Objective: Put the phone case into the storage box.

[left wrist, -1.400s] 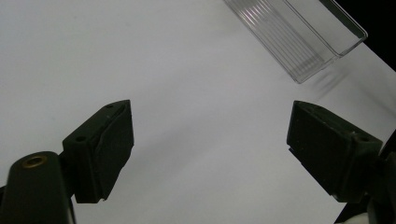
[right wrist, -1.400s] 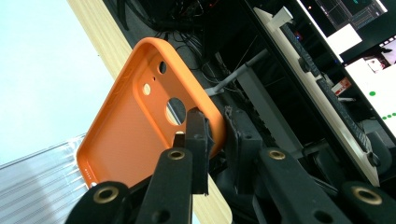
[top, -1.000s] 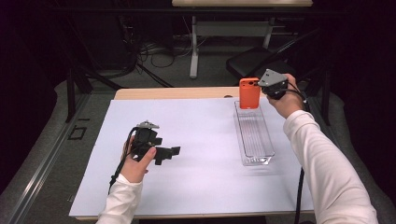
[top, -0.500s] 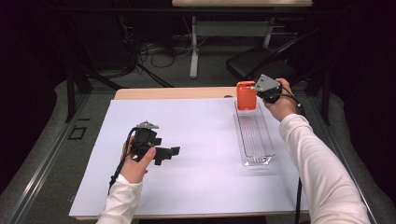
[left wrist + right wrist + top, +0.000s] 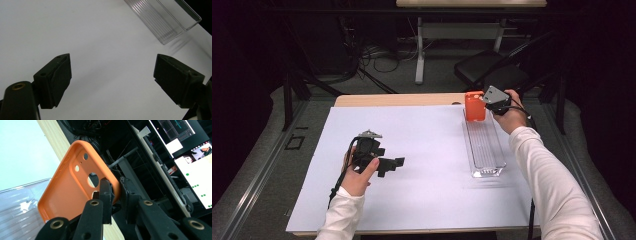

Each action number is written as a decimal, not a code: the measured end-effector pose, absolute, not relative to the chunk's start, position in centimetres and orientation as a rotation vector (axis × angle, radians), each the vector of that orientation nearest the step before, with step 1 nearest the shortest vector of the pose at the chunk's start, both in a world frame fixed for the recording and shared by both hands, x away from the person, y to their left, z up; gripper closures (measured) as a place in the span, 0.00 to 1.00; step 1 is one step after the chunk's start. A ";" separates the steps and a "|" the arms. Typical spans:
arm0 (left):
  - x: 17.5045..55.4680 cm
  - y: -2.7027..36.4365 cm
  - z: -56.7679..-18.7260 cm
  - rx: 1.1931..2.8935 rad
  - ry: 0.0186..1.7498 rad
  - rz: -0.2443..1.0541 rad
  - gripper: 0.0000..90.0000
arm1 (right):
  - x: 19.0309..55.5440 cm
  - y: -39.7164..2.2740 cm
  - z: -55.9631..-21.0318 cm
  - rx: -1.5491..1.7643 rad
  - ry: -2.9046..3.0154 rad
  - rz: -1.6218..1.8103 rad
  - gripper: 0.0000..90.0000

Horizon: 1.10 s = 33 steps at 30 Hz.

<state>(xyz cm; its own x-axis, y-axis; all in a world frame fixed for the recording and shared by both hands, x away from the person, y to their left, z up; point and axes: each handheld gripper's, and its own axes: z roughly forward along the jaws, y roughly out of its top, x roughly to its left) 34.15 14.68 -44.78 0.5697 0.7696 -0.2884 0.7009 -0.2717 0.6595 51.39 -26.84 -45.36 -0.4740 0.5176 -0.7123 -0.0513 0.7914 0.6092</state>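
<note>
An orange phone case (image 5: 474,106) stands upright at the far end of a clear ribbed plastic tray (image 5: 484,145). My right gripper (image 5: 486,103) is shut on its edge; in the right gripper view the two jaws pinch the orange phone case (image 5: 75,185) near its camera holes, with my right gripper (image 5: 115,192) tilted over the tray (image 5: 17,207). My left gripper (image 5: 393,164) rests on the white sheet at the left, lying on its side, open with nothing between its jaws. The left gripper view has my left gripper (image 5: 112,77) over bare paper and the tray (image 5: 165,20) farther off.
A white paper sheet (image 5: 422,170) covers the wooden table (image 5: 397,99). Behind the table are a desk frame, cables and a black chair (image 5: 484,67). Monitors (image 5: 190,152) show in the right gripper view.
My right gripper has come down with the orange case, from above the tray's far end to inside it. The left hand has stayed put.
</note>
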 end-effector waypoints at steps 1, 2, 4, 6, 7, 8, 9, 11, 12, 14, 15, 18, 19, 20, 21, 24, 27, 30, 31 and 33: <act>34.2 14.7 -44.8 2.025 1.175 0.111 0.17 | 51.4 -26.8 -45.5 0.352 1.957 0.704 0.89; 34.2 14.7 -44.8 2.025 1.175 0.111 0.17 | 51.4 -26.8 -45.5 0.352 1.957 0.704 0.89; 34.2 14.6 -44.8 2.029 1.173 0.111 0.17 | 51.4 -26.8 -45.6 0.347 1.956 0.712 0.89; 34.2 14.6 -44.9 2.030 1.174 0.110 0.17 | 51.4 -26.8 -45.6 0.347 1.957 0.714 0.89; 34.1 14.6 -44.9 2.030 1.173 0.110 0.17 | 51.4 -26.8 -45.6 0.344 1.956 0.718 0.89; 34.1 14.6 -44.9 2.028 1.173 0.110 0.17 | 51.4 -26.8 -45.7 0.342 1.954 0.721 0.89; 34.1 14.6 -44.8 2.028 1.172 0.109 0.17 | 51.4 -26.8 -45.8 0.343 1.954 0.723 0.89; 34.1 14.6 -44.8 2.026 1.173 0.111 0.17 | 51.4 -26.8 -46.0 0.339 1.962 0.719 0.89; 34.1 14.7 -44.8 2.026 1.174 0.110 0.17 | 51.4 -26.9 -46.0 0.344 1.960 0.719 0.89; 34.1 14.7 -44.8 2.026 1.175 0.110 0.17 | 51.5 -27.0 -46.0 0.353 1.962 0.717 0.89; 34.1 14.7 -44.8 2.025 1.173 0.112 0.17 | 51.6 -27.0 -46.0 0.354 1.965 0.720 0.89; 34.1 14.6 -44.9 2.029 1.174 0.111 0.17 | 51.7 -27.2 -45.9 0.359 1.975 0.700 0.89; 34.1 14.6 -44.9 2.033 1.171 0.112 0.17 | 51.7 -27.2 -45.9 0.366 1.974 0.695 0.89; 34.1 14.5 -44.9 2.033 1.172 0.112 0.17 | 51.8 -27.4 -46.0 0.369 1.973 0.694 0.89; 34.1 14.5 -44.9 2.031 1.173 0.110 0.17 | 51.8 -27.5 -46.0 0.375 1.977 0.693 0.89; 34.0 14.5 -44.9 2.036 1.174 0.109 0.17 | 52.0 -28.0 -46.1 0.398 1.974 0.697 0.89; 34.1 14.6 -44.9 2.031 1.177 0.111 0.17 | 52.3 -28.5 -46.3 0.420 1.976 0.702 0.88; 34.1 14.6 -44.9 2.033 1.177 0.109 0.17 | 52.4 -28.4 -46.3 0.420 1.971 0.705 0.88; 34.1 14.6 -45.0 2.031 1.181 0.114 0.17 | 52.5 -28.4 -46.3 0.425 1.974 0.705 0.87; 34.1 14.6 -45.0 2.033 1.180 0.113 0.17 | 52.6 -28.3 -46.3 0.437 1.975 0.703 0.86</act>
